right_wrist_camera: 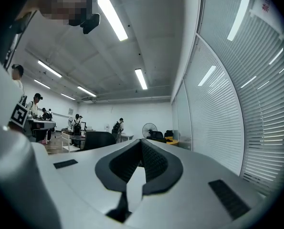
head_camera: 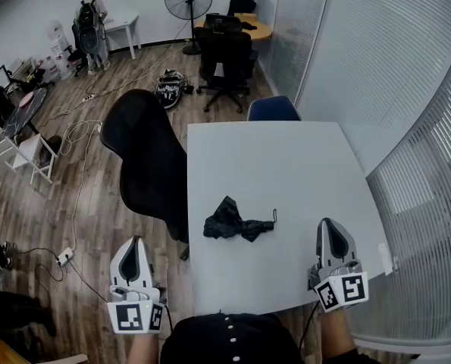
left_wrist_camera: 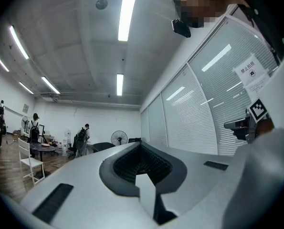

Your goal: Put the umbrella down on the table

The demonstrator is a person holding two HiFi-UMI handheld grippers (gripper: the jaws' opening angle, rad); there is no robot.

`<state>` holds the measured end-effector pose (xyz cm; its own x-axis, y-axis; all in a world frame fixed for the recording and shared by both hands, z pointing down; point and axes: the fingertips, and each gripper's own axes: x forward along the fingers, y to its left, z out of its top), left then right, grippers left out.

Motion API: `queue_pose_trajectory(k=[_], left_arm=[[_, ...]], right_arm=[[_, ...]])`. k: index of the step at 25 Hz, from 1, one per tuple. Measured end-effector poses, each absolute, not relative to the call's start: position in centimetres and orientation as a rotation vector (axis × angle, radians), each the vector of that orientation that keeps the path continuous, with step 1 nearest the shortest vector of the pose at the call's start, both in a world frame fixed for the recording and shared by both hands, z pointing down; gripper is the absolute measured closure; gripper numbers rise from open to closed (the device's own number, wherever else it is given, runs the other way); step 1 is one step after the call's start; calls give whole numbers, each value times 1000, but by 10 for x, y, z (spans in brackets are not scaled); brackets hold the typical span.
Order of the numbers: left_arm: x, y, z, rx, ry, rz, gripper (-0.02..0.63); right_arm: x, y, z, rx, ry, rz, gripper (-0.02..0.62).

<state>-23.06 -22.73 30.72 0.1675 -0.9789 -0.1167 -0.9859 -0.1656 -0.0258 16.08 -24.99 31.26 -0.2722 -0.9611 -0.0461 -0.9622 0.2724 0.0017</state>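
Umbrella (head_camera: 236,224) lying on table (head_camera: 286,165), left gripper (head_camera: 133,244) and right gripper (head_camera: 329,226) level, closed, empty.

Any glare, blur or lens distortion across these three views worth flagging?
Head view: barrel distortion bows the table edges and the blinds; the light is even, and the umbrella is sharp with little shadow. Left gripper view: dark vignette in the corners, ceiling lights blown out. Right gripper view: same vignette, ceiling lights blown out, blinds curve strongly.
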Motion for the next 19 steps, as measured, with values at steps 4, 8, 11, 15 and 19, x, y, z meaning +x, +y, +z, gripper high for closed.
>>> queue_pose_trajectory(k=[4, 8, 11, 15, 19], left_arm=[[-233, -225, 307, -2314, 1977, 104, 592], [-234, -224, 307, -2311, 1978, 110, 591], [-234, -223, 306, -2310, 1978, 111, 592], [-232, -223, 305, -2310, 1972, 110, 592], [-232, -223, 304, -2308, 1971, 115, 592]], right_arm=[[157, -252, 312, -1861, 2490, 61, 568], [154, -255, 310, -1854, 2501, 74, 566], [153, -255, 309, -1849, 2504, 79, 566], [152, -256, 308, -1845, 2512, 91, 568], [149, -257, 308, -1840, 2520, 95, 568]])
